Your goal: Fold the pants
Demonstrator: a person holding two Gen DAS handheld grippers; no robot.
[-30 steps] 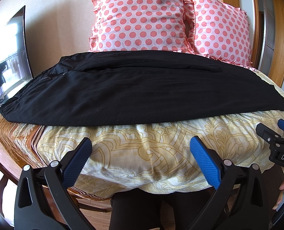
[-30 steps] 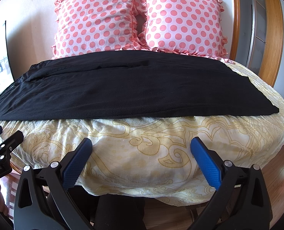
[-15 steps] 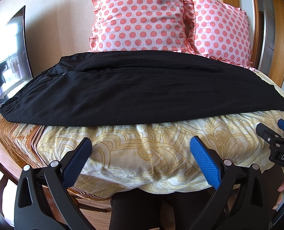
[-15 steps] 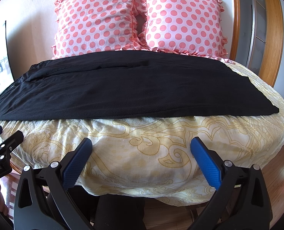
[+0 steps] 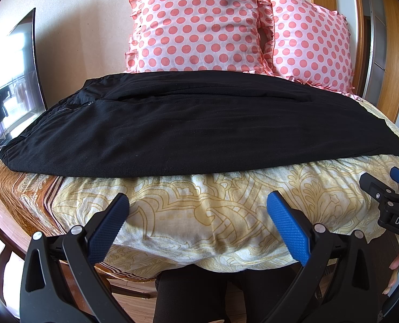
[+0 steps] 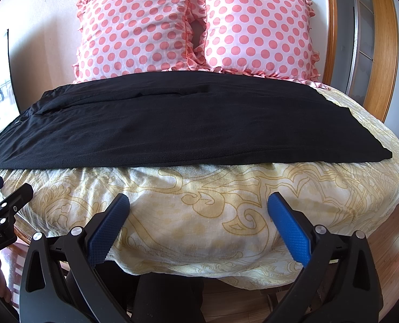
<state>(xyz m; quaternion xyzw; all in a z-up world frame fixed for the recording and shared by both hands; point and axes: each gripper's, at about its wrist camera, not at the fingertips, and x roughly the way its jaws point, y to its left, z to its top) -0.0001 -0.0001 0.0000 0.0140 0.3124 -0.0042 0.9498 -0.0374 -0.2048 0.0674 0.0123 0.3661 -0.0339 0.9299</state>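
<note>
Bedding first, from the left wrist: a bed (image 5: 226, 210) under a cream sheet with gold scrollwork, its left edge turning brown and striped. Two pink polka-dot pillows (image 5: 199, 27) stand against the pale wall behind the pants (image 5: 172, 129), a screen (image 5: 11, 80) leans to their left, and a wood door frame (image 5: 387, 53) rises to their right. The black pants lie flat across the bed, long axis running left to right, waistband at the left end, legs tapering to the right. Short of their near edge hangs the left gripper (image 5: 198, 215), jaws wide and holding nothing. The right gripper (image 5: 387, 191) shows right of the pants' hem.

From the right wrist, the same pants (image 6: 186, 126) span the bed (image 6: 226, 202) below the pillows (image 6: 194, 27), hem end rightward. The right gripper (image 6: 198, 215) hovers short of them, jaws wide, empty. The left gripper (image 6: 3, 199) peeks in below the waist end.
</note>
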